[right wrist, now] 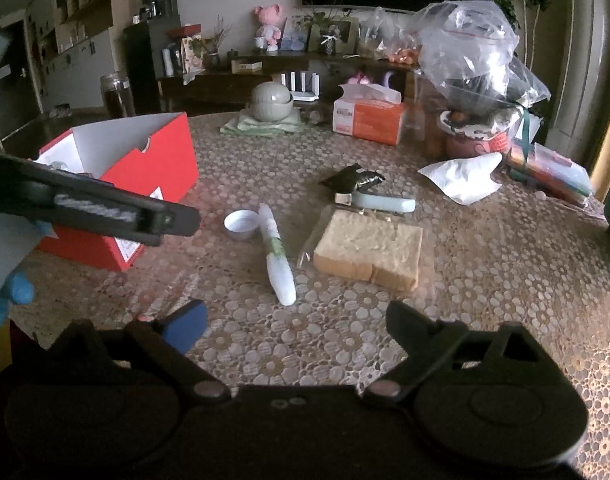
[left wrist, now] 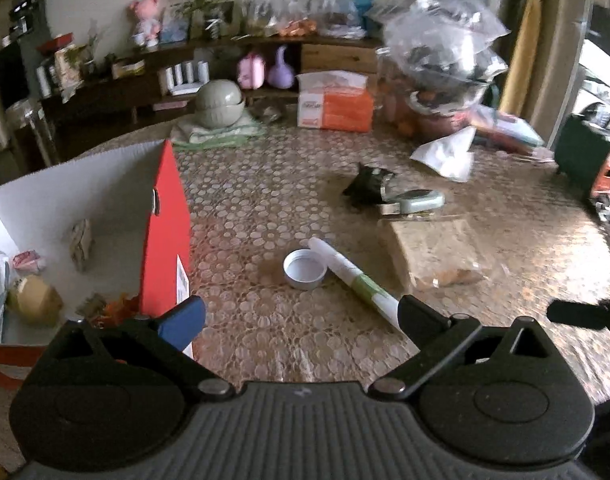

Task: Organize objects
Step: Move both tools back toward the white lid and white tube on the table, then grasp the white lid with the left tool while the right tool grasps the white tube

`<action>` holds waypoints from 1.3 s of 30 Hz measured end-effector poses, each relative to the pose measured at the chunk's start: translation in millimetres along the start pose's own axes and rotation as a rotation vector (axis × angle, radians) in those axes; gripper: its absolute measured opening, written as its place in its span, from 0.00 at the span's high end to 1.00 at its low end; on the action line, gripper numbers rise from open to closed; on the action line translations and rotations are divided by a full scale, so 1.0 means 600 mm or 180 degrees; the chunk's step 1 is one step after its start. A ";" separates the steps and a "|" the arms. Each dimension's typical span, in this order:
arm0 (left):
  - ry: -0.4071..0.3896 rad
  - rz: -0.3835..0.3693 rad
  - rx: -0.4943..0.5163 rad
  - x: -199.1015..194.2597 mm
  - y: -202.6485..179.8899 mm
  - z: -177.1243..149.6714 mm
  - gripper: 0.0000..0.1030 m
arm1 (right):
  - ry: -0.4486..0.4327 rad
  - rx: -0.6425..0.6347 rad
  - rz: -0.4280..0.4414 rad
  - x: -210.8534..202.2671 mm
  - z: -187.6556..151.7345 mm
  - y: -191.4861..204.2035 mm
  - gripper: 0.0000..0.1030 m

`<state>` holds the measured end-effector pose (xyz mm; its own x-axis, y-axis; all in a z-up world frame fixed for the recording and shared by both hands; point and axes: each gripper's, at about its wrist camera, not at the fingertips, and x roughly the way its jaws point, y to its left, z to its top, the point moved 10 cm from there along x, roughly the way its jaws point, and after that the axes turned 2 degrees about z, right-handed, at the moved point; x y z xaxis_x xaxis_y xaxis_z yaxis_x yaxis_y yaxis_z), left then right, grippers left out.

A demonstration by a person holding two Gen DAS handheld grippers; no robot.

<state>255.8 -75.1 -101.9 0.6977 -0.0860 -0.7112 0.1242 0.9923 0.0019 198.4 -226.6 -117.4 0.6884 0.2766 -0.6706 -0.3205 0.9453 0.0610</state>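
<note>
Left wrist view: motion blur smears the right side, so the bagged bread (left wrist: 433,252) reads only as a pale tan block and the clutter at the far right edge cannot be identified. Red box (left wrist: 167,236) is cut off by the left frame edge; its white interior holds several small wrapped items, too soft to name. Left gripper (left wrist: 301,316) stands wide open, nothing between its fingers, hovering above the lace tablecloth (left wrist: 265,208) just right of the box. Right wrist view is sharper: right gripper (right wrist: 295,326) also stands apart and empty, over bare cloth near the white tube (right wrist: 275,254). That tube has a green band at mid-length, print unreadable, and lies at a slant in the table centre with its far end touching a shallow white cap (right wrist: 241,224), open side up. Right of the tube sits the bread loaf in a clear bag, and beyond it a pale green clip (right wrist: 383,203) and a crumpled black wrapper (right wrist: 351,180). Orange tissue pack (right wrist: 367,120) at the far side carries lettering, not legible. A blue-gloved hand (right wrist: 9,300) shows partly at the left edge. Large clear plastic bag (right wrist: 473,48) at far right hides its contents.
</note>
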 end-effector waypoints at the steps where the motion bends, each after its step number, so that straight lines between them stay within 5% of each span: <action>1: 0.0016 0.0015 -0.0010 0.010 -0.001 0.001 0.00 | 0.0013 0.0001 0.0008 0.005 -0.001 -0.002 0.09; 10: 0.0019 0.0254 0.0227 0.077 -0.027 0.005 0.00 | 0.0117 -0.0087 0.0052 0.051 -0.007 -0.012 0.14; 22: 0.0212 0.0299 -0.0455 0.144 -0.002 -0.010 0.00 | 0.0150 -0.0149 0.0054 0.104 -0.001 -0.010 0.30; 33: 0.0238 0.0289 -0.0570 0.190 0.012 -0.009 0.00 | 0.0206 -0.0288 0.0084 0.159 0.013 0.014 0.55; 39: 0.0154 0.0281 -0.0488 0.198 0.012 -0.001 0.01 | 0.0245 -0.0270 0.0033 0.189 0.019 0.010 0.60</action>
<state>339.0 -77.9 -186.7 0.6659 0.0026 -0.7460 -0.0475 0.9981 -0.0388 282.0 -187.7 -184.8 0.6338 0.2690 -0.7252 -0.3833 0.9236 0.0075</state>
